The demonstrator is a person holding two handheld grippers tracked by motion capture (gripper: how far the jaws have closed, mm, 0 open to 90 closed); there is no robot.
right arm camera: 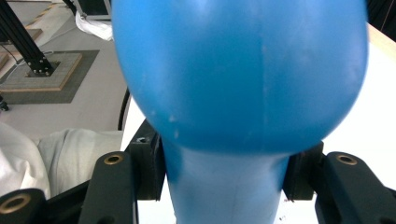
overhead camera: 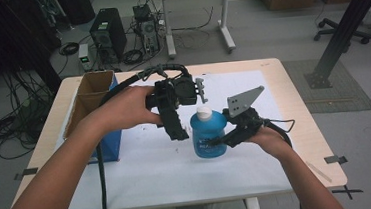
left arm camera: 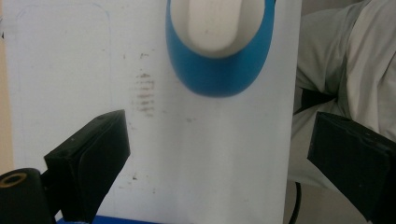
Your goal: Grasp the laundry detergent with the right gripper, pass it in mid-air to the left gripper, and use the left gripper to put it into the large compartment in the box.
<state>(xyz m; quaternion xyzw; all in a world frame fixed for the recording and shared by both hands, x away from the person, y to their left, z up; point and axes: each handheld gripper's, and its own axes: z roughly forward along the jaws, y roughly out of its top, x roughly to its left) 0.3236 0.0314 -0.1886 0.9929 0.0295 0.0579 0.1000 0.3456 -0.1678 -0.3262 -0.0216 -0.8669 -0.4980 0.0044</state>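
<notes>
A blue plastic bottle (overhead camera: pixel 208 138) with a white cap (overhead camera: pixel 204 113) stands on the white sheet near the table's middle. My right gripper (overhead camera: pixel 219 142) comes in from the right and is shut on it. In the right gripper view, both pads press the narrow waist of the bottle (right arm camera: pixel 238 70), which bulges wide past my right gripper (right arm camera: pixel 224 182). My left gripper (overhead camera: pixel 178 130) hangs just left of the bottle, jaws pointing down. In the left gripper view, my left gripper (left arm camera: pixel 219 158) stands wide open with nothing between the jaws, looking down on the bottle (left arm camera: pixel 219 74) and cap (left arm camera: pixel 215 23).
An open cardboard box with blue sides (overhead camera: pixel 94 111) stands at the table's left. A white sheet (overhead camera: pixel 153 172) covers the tabletop. The person's trousers (left arm camera: pixel 345 70) show past the table's near edge. Desks, computers and cables lie on the floor beyond.
</notes>
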